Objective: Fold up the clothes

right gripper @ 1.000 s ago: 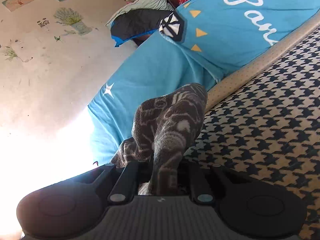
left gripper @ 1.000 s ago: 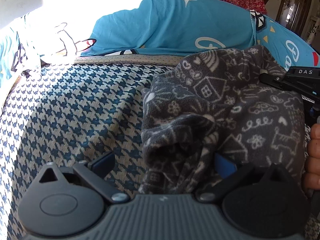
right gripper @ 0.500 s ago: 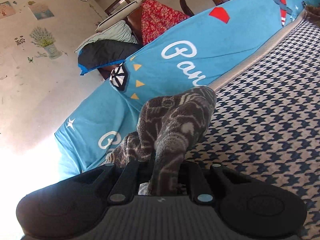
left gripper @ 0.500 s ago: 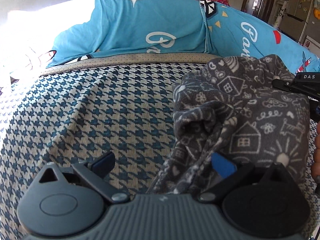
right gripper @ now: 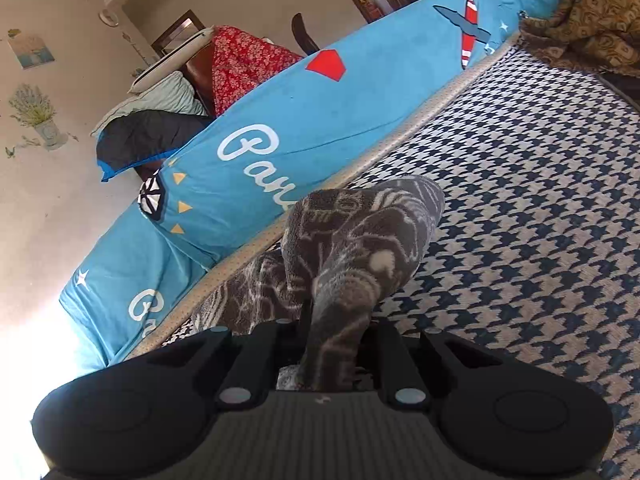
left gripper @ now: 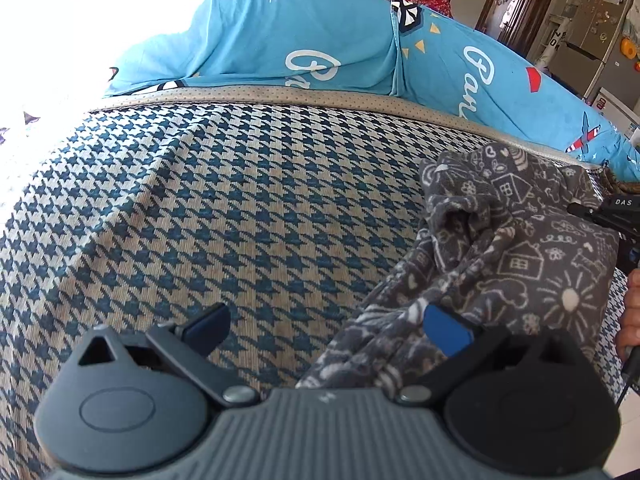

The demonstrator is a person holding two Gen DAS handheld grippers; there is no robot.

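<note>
Two grippers: both are on one soft grey fleece garment with white doodle houses and suns point(left gripper: 516, 264).
Left gripper point(left gripper: 328, 326): its blue-tipped fingers are spread wide; the cloth drapes past the right finger point(left gripper: 446, 330), and no pinch shows.
Right gripper point(right gripper: 326, 344): pressed together on a bunched fold of the grey fleece.
Where the garment is: over the blue-and-cream houndstooth sofa seat point(left gripper: 224, 216), held up at one side, near the bright blue cover with white writing point(left gripper: 320, 48).
How it looks: thick, fuzzy, crumpled into ridges, not flat.
Step in hand: it looks like the cloth is being carried or moved into place for a fold; which fold cannot be told.
Next move calls for: a firm pinch from the left gripper on a free edge, then even tension so the fleece does not sag.
</note>
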